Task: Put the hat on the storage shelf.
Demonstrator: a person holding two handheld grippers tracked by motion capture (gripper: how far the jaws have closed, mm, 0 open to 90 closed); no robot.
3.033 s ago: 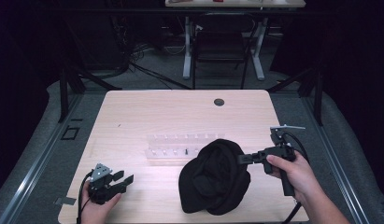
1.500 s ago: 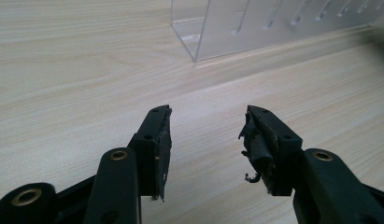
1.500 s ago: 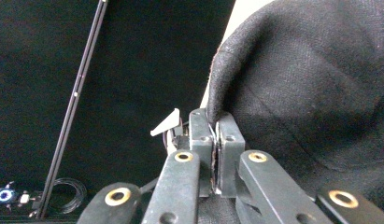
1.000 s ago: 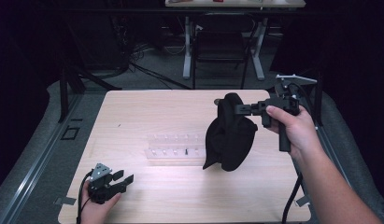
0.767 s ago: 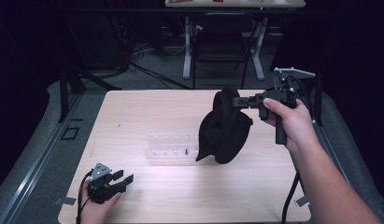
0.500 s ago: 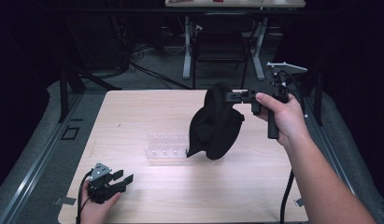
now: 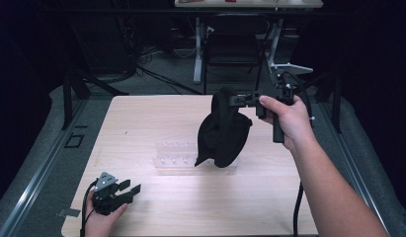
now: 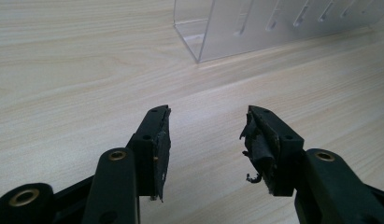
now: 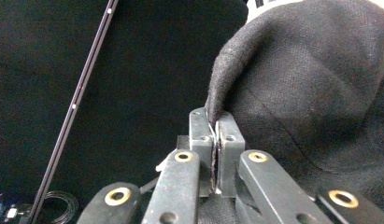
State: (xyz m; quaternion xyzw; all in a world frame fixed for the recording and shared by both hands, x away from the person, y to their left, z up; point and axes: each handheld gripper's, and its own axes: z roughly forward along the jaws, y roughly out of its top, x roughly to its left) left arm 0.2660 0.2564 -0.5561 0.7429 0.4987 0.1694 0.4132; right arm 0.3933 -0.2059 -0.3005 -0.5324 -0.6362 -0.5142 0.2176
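A black felt hat (image 7: 222, 132) hangs in the air above the table's middle right, and my right gripper (image 7: 230, 100) is shut on its brim. The right gripper view has the jaws pinched together on the hat's edge (image 9: 213, 109), with the hat's crown (image 9: 311, 88) bulging to the right. Under the hanging hat a clear plastic rack (image 7: 175, 156) stands on the wooden table (image 7: 151, 116). My left gripper (image 7: 130, 188) rests open near the table's front left corner. Nothing lies between its jaws (image 8: 206, 140), and the rack's end (image 8: 236, 28) stands just beyond them.
The table drops off to dark floor on all sides. Behind its far edge stand a black chair (image 7: 232, 47) and a white-legged stand (image 7: 198, 54). A metal rail (image 7: 37, 168) runs along the left side. The right gripper's cable (image 7: 295, 207) trails below the forearm.
My right gripper has lifted the hat off the table and carried it up, back and a little to the left. The rack it partly covered is now more exposed. My left gripper has stayed put.
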